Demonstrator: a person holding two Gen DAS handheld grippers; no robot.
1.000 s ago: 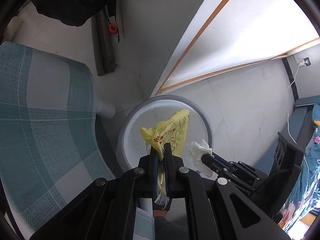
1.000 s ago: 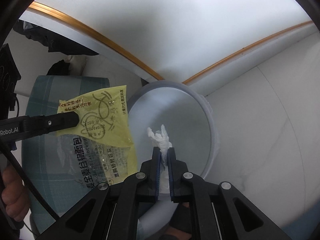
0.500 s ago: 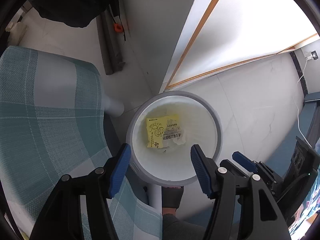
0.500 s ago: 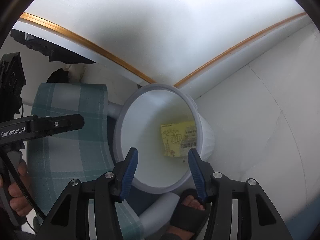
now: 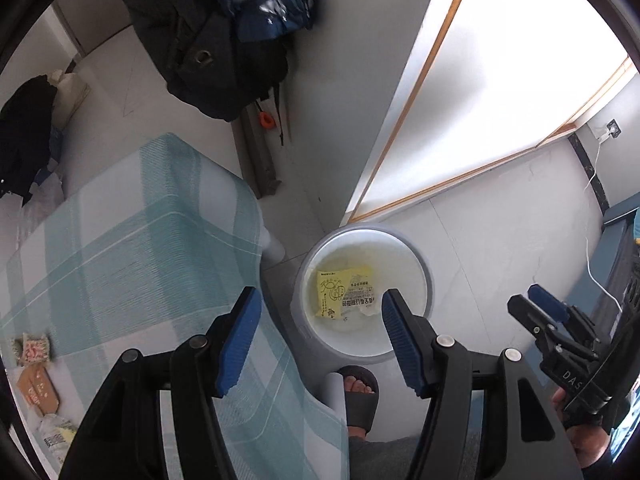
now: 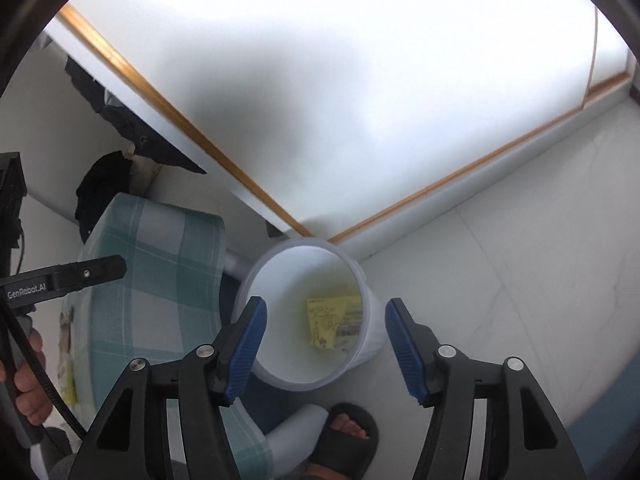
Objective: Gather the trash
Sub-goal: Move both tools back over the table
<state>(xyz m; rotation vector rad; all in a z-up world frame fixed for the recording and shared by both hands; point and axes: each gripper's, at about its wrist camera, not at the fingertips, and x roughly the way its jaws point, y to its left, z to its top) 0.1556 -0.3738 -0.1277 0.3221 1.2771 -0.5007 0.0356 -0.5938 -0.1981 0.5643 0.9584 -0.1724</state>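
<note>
Wrapper (image 5: pixel 344 293), yellow, lies in the white bin (image 5: pixel 427 280) with crumpled tissue (image 5: pixel 370 310) beside it; your left gripper (image 5: pixel 318 334) and right gripper (image 6: pixel 325 344) gape empty, the right's jaws just widening.

Soft daylight is washing both fisheye views, and the white panel (image 6: pixel 360 80) is blowing out to near-featureless glare at the top of the right wrist view, with a broad grey shadow lying across its middle. In the left wrist view the same white panel (image 5: pixel 500 92) is glaring brightly at the upper right, while the dark hanging clothes (image 5: pixel 208 52) are sinking into murky shadow. Straight edges are bending strongly toward the black circular vignette at each frame's corners, and the bin (image 6: pixel 256 280) is looking slightly soft and smeared along its rim in the right wrist view.
</note>
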